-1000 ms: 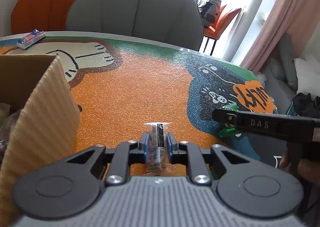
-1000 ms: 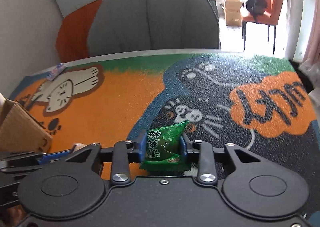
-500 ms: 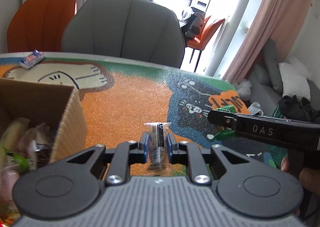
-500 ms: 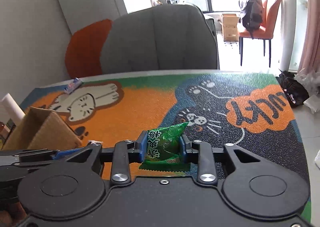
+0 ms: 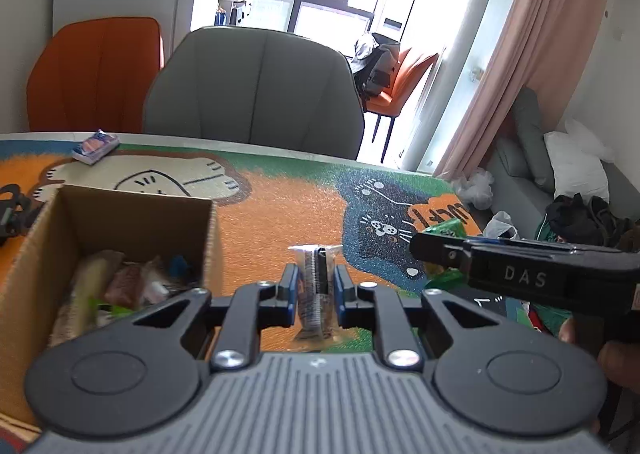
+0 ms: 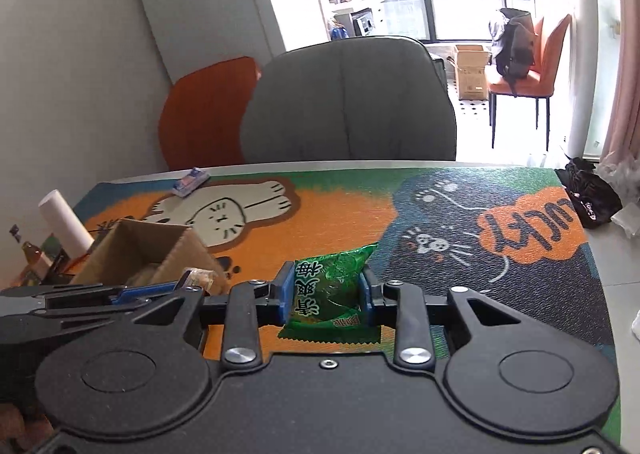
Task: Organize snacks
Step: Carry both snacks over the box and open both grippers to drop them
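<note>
A: What has the left tool (image 5: 316, 290) got?

B: Its blue pads are pressed on a slim clear packet (image 5: 315, 286) with a dark strip down it, held upright, top seal poking above the fingertips. It hangs in the air over the orange part of the cartoon mat (image 5: 280, 210) on the bench (image 6: 320, 165).

A: And the right tool (image 6: 326, 294)?

B: Clamped on a green snack bag (image 6: 330, 290) with white characters, puffy, one corner sticking up to the right. In the left wrist view that tool comes in from the right edge, with the bag's green showing at its tip over the dark blue cat patch.

A: Where is the box?

B: The cardboard box (image 5: 120, 206) stands open on the left half of the bench, just left of the left tool. Its near right wall is close beside that tool's left finger. Wrapped snacks (image 5: 132, 282) lie heaped in the bottom, with the upper walls bare.

A: Any room around it?

B: The mat is bare from the box across to the right edge of the bench. A small blue packet (image 5: 96, 144) lies by the far edge, well apart from the box, in front of a grey chair (image 5: 256, 90). A white roll (image 6: 66, 224) and a bottle (image 6: 34, 256) stand past the left edge in the right wrist view.
</note>
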A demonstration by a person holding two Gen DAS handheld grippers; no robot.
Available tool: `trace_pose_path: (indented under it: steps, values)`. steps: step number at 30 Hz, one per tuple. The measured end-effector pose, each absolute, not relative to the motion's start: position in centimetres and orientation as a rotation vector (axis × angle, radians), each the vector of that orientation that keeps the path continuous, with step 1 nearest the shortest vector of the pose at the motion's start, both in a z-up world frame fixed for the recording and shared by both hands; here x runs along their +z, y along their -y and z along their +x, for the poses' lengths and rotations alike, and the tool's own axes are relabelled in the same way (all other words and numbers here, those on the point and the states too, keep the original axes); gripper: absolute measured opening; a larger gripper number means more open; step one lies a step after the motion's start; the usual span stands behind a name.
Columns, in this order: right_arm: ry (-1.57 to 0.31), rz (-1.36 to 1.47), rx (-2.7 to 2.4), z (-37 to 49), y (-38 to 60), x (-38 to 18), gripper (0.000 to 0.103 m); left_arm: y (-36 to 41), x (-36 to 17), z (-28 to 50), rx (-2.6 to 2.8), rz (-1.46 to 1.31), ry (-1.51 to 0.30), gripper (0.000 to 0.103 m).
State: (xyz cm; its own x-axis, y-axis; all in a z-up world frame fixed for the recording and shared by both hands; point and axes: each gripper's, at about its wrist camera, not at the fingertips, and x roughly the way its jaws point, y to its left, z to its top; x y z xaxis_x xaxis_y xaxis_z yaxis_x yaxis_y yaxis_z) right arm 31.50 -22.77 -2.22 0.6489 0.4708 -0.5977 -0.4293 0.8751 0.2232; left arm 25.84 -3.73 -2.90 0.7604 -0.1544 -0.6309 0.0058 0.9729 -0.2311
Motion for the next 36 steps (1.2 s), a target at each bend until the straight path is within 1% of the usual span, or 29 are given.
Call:
trace_pose_path:
  steps: [13, 29, 34, 36]
  values:
    - [-0.664, 0.057, 0.593, 28.9, 18.1, -0.9, 0.03, -1.9, -1.3, 21.8, -0.004, -0.228, -0.678, 0.017]
    - [-0.653, 0.023, 0.711, 27.2, 11.3, -0.1, 0.03, -7.8, -2.0, 18.7, 0.092, -0.267, -0.714, 0.018]
    - [-0.66, 0.014, 0.739, 27.0, 9.6, -0.1, 0.03, -8.9, -1.9, 18.2, 0.103, -0.293, -0.718, 0.027]
    - [-0.664, 0.015, 0.746, 27.1, 9.1, -0.2, 0.031, -9.4, -1.8, 18.0, 0.114, -0.298, -0.705, 0.034]
